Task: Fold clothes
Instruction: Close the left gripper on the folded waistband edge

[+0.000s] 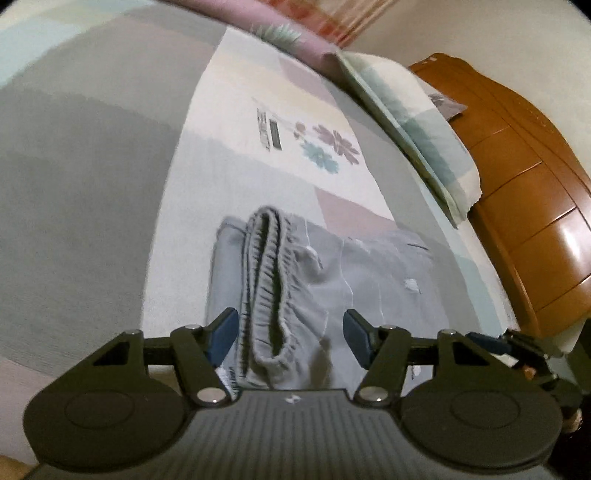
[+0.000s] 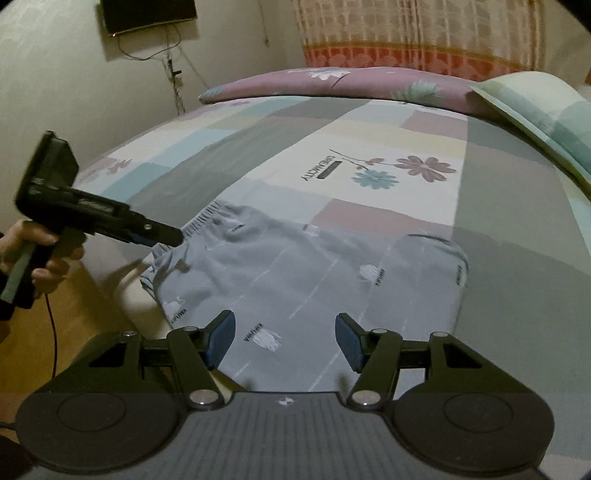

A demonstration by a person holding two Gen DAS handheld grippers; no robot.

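Grey patterned shorts (image 2: pixel 295 266) lie flat on the bed sheet (image 2: pixel 258 140), near its front edge. Their elastic waistband (image 1: pixel 266 280) is bunched up and runs between the fingers of my left gripper (image 1: pixel 288 332), which stands open around it. From the right wrist view, the left gripper (image 2: pixel 162 236) is held by a hand (image 2: pixel 22 243) and its tip sits at the waistband end of the shorts. My right gripper (image 2: pixel 284 336) hangs open just above the near edge of the shorts, with nothing between its blue pads (image 2: pixel 221 339).
A purple floral pillow (image 2: pixel 332 85) and a green checked pillow (image 2: pixel 535 110) lie at the far side of the bed. A wooden headboard (image 1: pixel 517 184) rises on the right. Wooden floor (image 2: pixel 92 295) shows below the bed's left edge. A curtain (image 2: pixel 406 33) and wall screen (image 2: pixel 147 14) stand behind.
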